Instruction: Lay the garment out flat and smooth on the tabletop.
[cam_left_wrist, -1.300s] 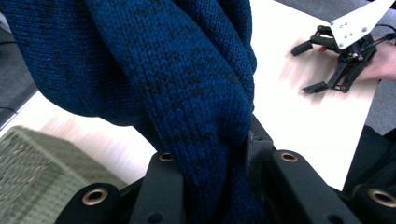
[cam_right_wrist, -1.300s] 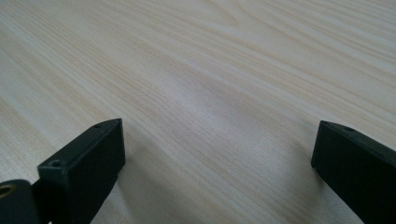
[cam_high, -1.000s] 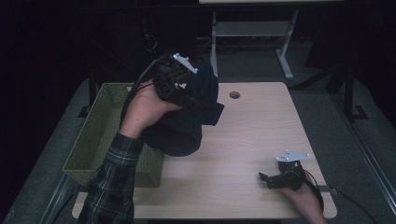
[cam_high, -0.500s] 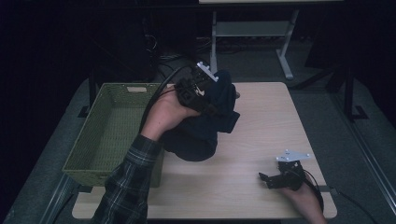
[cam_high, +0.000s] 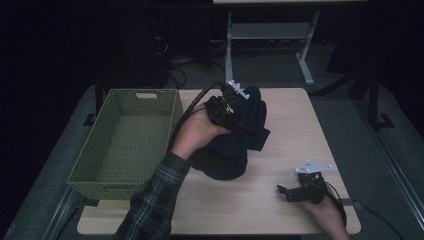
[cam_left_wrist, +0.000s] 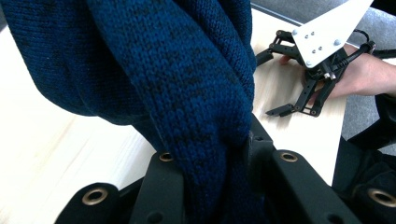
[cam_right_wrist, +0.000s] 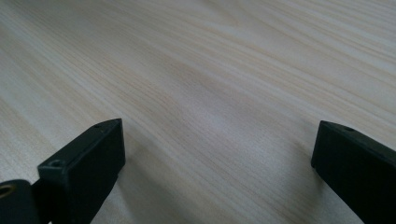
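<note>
While clamped on a thick fold of dark blue knit garment (cam_left_wrist: 187, 93), left gripper (cam_high: 227, 107) held above the middle of the wooden table (cam_high: 300, 120), cloth's lower end bunched on the tabletop just right of the green woven basket (cam_high: 125, 140). Right gripper (cam_high: 300, 190) resting near the front right corner, jaws wide apart over bare wood.

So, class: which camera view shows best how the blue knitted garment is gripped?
The left gripper view: there the blue knitted garment is pinched between the left gripper's black jaws, its knit plain to see. The high view shows the garment as a dark bundle on the table. The right gripper view looks at bare tabletop.
</note>
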